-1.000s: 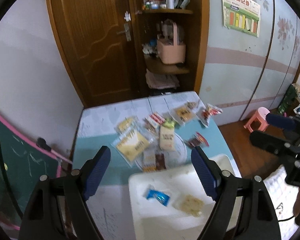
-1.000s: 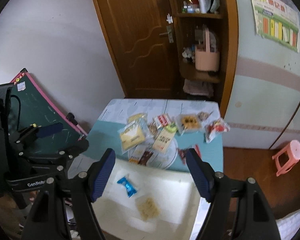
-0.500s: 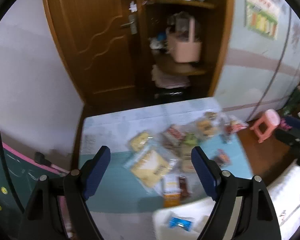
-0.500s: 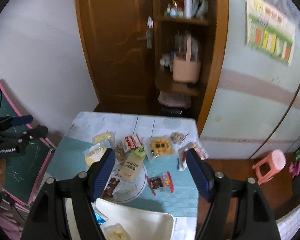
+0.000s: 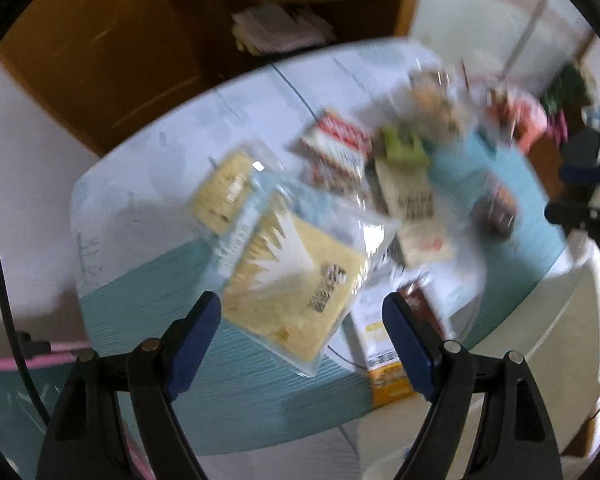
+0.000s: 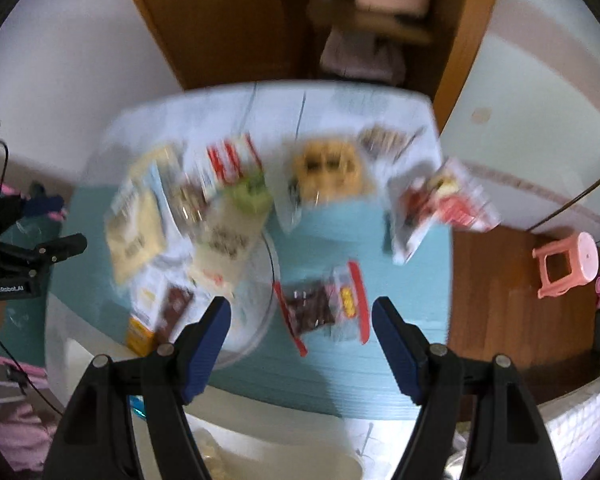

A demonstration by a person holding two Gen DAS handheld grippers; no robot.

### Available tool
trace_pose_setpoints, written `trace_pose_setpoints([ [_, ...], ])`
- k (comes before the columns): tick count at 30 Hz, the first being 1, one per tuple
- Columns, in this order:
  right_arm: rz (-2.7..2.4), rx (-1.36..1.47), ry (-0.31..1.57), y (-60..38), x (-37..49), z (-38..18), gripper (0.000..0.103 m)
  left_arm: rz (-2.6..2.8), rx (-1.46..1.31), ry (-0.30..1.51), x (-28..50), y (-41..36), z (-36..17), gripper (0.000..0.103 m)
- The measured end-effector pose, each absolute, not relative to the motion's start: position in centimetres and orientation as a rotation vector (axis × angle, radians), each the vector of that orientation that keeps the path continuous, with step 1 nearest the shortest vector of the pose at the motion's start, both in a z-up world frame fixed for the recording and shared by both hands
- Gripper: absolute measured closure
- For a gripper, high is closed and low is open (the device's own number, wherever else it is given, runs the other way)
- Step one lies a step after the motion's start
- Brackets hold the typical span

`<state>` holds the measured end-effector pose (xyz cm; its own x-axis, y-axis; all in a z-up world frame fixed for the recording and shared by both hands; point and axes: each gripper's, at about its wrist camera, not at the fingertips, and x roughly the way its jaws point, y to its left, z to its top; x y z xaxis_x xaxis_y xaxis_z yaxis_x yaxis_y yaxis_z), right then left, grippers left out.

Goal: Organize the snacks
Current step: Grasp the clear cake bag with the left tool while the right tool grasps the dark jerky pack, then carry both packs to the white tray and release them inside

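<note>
Left wrist view, blurred. The left gripper (image 5: 302, 334) points steeply down at the table (image 5: 148, 280); its fingers (image 5: 194, 336) stand wide apart with nothing between them. A large yellow packet (image 5: 296, 280) in clear wrap lies on the teal cloth just beyond the fingertips, its near corner reaching into the gap between them. A smaller yellow packet (image 5: 224, 196) lies beyond it to the left. A red-and-white packet (image 5: 338, 148), a green-topped pouch (image 5: 410, 184) and a dark bar (image 5: 418, 300) lie to the right, the bar just beside the right finger. Only this view shows an orange-ended box (image 5: 388, 368) up close, partly behind that finger. The right gripper (image 5: 580, 200) shows at the right edge.

Right wrist view, also blurred. The right gripper (image 6: 302, 342) points down; its fingers (image 6: 396, 344) are apart and empty. A red-edged packet of dark snacks (image 6: 324, 304) lies on the cloth just ahead, centred between the fingertips, untouched. Only this view shows a waffle packet (image 6: 328, 166), a red packet (image 6: 444, 204) at the table's right edge, a pink stool (image 6: 568, 264) on the floor and a white bin (image 6: 260, 452) at the bottom. The left gripper (image 6: 56, 248) appears at the left edge, spread.
</note>
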<state>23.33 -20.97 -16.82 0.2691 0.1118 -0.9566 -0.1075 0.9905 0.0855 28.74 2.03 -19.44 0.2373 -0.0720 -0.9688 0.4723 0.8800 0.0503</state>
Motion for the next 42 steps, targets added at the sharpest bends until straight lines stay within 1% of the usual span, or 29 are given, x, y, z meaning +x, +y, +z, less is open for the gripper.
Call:
trace_pose_setpoints([
  [3,0.158,-0.025,1.375,-20.3,23.6,-20.4,0.029,-0.402,0.465,1.307,28.4,0.4,-22.2,0.021],
  [9,0.161,-0.095,1.448,-18.9,24.2,-23.7,0.029,-0.406,0.547,1.343,28.5,-1.7,-25.4,0.021],
  [12,0.124,-0.116,1.495,-18.7,24.5,-25.1,0.029,-0.358,0.538,1.364,29.2,-1.8,-26.5,0.021],
  [14,0.103,-0.114,1.516,-18.9,24.6,-25.9,0.029,-0.329,0.501,1.372,29.8,-1.6,-26.8,0.019],
  [19,0.069,-0.090,1.569,-19.5,24.7,-27.6,0.029,-0.218,0.338,1.398,31.6,0.3,-27.1,0.018],
  [22,0.065,-0.066,1.585,-19.9,25.1,-28.3,0.030,-0.178,0.323,1.393,32.0,0.6,-27.5,0.017],
  [23,0.067,-0.058,1.582,-20.0,25.1,-28.3,0.030,-0.162,0.342,1.389,32.0,0.4,-27.8,0.017],
  [25,0.063,-0.061,1.586,-20.1,25.2,-28.4,0.035,-0.131,0.373,1.382,32.0,0.0,-28.2,0.017],
  [26,0.058,-0.073,1.580,-20.1,25.2,-28.4,0.036,-0.117,0.380,1.380,31.9,-0.3,-28.3,0.017],
  [27,0.060,-0.075,1.578,-20.1,25.4,-28.5,0.041,-0.101,0.383,1.377,32.0,-0.4,-28.4,0.017],
  [28,0.063,-0.076,1.573,-20.1,25.4,-28.5,0.048,-0.088,0.377,1.373,32.0,-0.4,-28.4,0.021],
  [29,0.063,-0.078,1.569,-20.1,25.5,-28.4,0.051,-0.086,0.373,1.368,31.8,-0.7,-28.2,0.028],
  [30,0.065,-0.079,1.565,-20.1,25.5,-28.2,0.055,-0.089,0.371,1.358,31.5,-1.1,-27.8,0.032],
  [32,0.072,-0.066,1.562,-20.9,26.0,-28.0,0.057,-0.110,0.375,1.329,30.8,-1.7,-26.9,0.053],
  [33,0.079,-0.056,1.555,-21.2,25.9,-27.9,0.059,-0.118,0.382,1.316,30.6,-2.0,-26.4,0.058],
  [35,0.093,-0.026,1.547,-21.5,25.8,-27.7,0.060,-0.125,0.379,1.287,30.1,-2.1,-25.4,0.071],
  [38,0.116,0.050,1.527,-22.2,25.4,-26.7,0.061,-0.118,0.331,1.246,29.5,-1.4,-23.6,0.079],
  [42,0.144,0.111,1.482,-22.5,24.7,-24.8,0.061,-0.104,0.191,1.202,29.1,1.2,-20.4,0.084],
])
